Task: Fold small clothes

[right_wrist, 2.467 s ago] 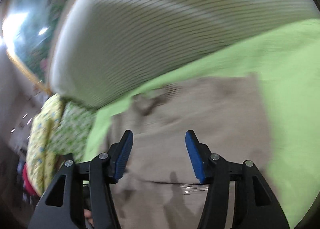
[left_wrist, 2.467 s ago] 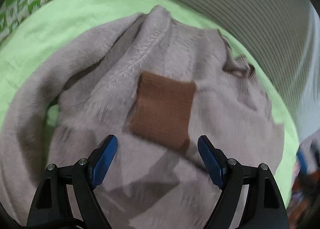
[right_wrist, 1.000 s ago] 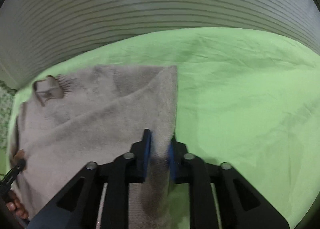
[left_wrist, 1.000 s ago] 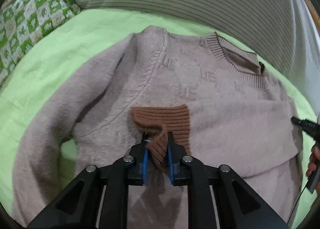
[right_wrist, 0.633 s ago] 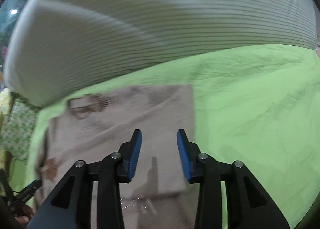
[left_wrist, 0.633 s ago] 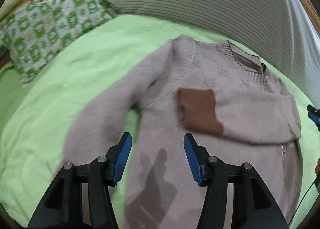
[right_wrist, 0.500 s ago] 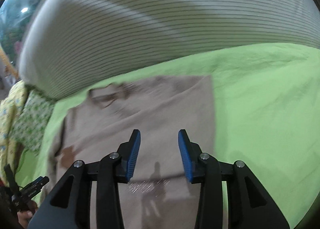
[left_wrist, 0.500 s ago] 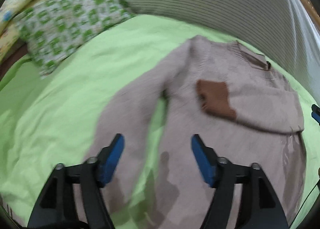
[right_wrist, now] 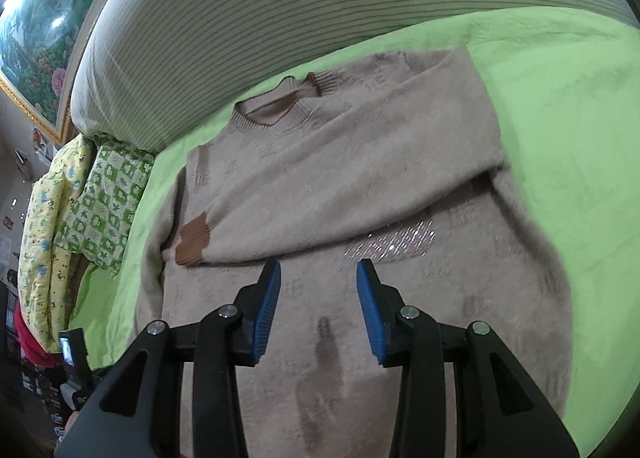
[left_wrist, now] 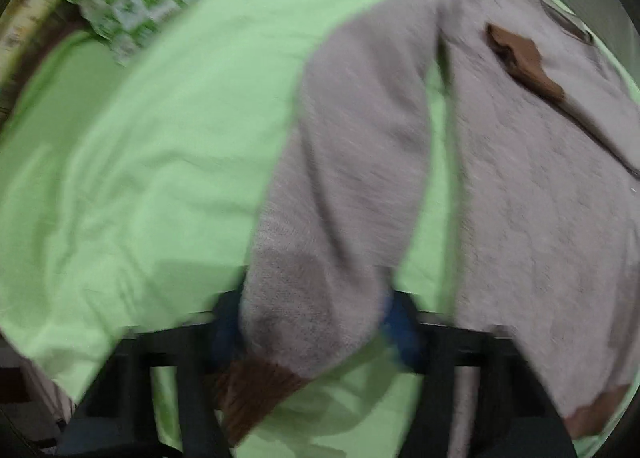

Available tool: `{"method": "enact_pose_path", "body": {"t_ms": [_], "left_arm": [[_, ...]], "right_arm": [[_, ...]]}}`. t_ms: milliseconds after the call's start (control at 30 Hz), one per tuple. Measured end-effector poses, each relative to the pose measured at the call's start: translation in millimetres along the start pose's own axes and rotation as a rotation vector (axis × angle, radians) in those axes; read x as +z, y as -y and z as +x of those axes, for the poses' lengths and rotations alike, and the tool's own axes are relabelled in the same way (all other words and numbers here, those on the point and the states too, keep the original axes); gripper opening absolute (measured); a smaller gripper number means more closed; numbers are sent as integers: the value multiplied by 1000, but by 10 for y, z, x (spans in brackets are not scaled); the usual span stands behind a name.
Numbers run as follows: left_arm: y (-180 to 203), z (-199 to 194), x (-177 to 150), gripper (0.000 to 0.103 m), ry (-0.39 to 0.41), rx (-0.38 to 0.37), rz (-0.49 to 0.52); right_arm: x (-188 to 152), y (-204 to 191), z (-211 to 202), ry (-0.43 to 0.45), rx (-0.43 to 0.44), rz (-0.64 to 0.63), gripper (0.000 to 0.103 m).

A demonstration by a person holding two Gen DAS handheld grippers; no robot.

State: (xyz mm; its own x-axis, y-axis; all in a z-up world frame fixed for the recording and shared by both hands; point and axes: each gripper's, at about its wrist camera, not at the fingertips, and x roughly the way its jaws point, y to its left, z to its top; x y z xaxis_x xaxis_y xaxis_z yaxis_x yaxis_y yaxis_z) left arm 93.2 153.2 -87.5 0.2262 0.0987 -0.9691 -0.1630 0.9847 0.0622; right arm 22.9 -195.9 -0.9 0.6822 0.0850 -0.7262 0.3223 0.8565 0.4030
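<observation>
A beige knit sweater (right_wrist: 360,194) lies flat on the green bedsheet (right_wrist: 568,106). One sleeve is folded across its chest, and its brown cuff (right_wrist: 194,240) lies near the far side. My right gripper (right_wrist: 318,312) is open and empty above the sweater's lower body. In the blurred left wrist view the other sleeve (left_wrist: 352,162) stretches toward me. Its end with the brown cuff (left_wrist: 256,390) lies between the wide-apart blue pads of my left gripper (left_wrist: 312,326).
A striped padded headboard (right_wrist: 280,6) runs along the far side of the bed. A green-and-white patterned pillow (right_wrist: 104,202) and a yellow quilt (right_wrist: 44,226) lie at the left. The bed's near edge shows at lower left in the left wrist view.
My left gripper let go of the folded sleeve's cuff, opened, and swung left and down onto the other sleeve's end. My right gripper released the sweater's edge, opened and pulled back.
</observation>
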Motion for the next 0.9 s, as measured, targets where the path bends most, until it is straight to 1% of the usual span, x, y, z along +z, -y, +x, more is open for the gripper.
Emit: {"method": "enact_pose_path", "body": {"t_ms": [33,67,100,133,167,200,267,333,367,400,433,467,533,567,600,633,667,700,767,800,833,900], "left_arm": [[1,6,-2,29,-5,-26,-2],[3,-10,4,17,1,-39,-1],[2,-33,8,12,2,-58,3],[-14,-76,18,11,7,-93,-6],[-35,-142,31,10,18,-146,-22],[-61,-261,48,9,35,-226,-46],[-69,-489,113,9,63,-333,-78],[28,-921,230,9,147,-484,-88],[116,-1154,308,9,196,-548,-77],[188,-1313,361,9,230,-591,-67],[344,-1568,468,9,282,-659,-47],[466,-1741,557,9,311,-700,-31],[773,-2077,783,10,383,-808,-2],[967,-2187,848,12,409,-855,13],[1243,-2263,938,19,416,-900,51],[1438,-2268,982,26,406,-912,76],[1666,-2234,1020,40,384,-914,105],[1873,-2154,1022,47,357,-900,136],[2182,-1926,951,48,306,-834,212],[2246,-1824,899,48,288,-800,234],[2261,-1687,819,48,269,-762,253],[2173,-1436,673,48,233,-690,253]], "right_arm": [[-8,-11,-16,2,0,0,41],[-13,-19,-30,6,0,0,41],[-16,-23,-50,11,-2,2,41],[-20,-20,-76,19,-4,4,41],[-23,-15,-101,26,-7,5,41],[-25,-8,-123,32,-9,5,41],[-26,20,-177,45,-15,9,41],[-24,68,-221,57,-25,17,41],[-22,95,-243,62,-29,26,41],[-17,119,-259,67,-31,33,41],[-9,147,-276,71,-32,41,41],[-3,162,-290,73,-32,46,41],[21,195,-328,84,-33,54,41],[25,205,-340,90,-34,56,41],[36,224,-358,95,-36,61,41],[46,246,-369,98,-37,68,41],[58,282,-381,99,-40,77,41],[67,313,-389,100,-46,83,41],[83,382,-407,100,-61,89,41],[87,443,-416,99,-71,92,41],[86,479,-420,96,-77,95,41],[87,599,-419,87,-90,107,41]]}}
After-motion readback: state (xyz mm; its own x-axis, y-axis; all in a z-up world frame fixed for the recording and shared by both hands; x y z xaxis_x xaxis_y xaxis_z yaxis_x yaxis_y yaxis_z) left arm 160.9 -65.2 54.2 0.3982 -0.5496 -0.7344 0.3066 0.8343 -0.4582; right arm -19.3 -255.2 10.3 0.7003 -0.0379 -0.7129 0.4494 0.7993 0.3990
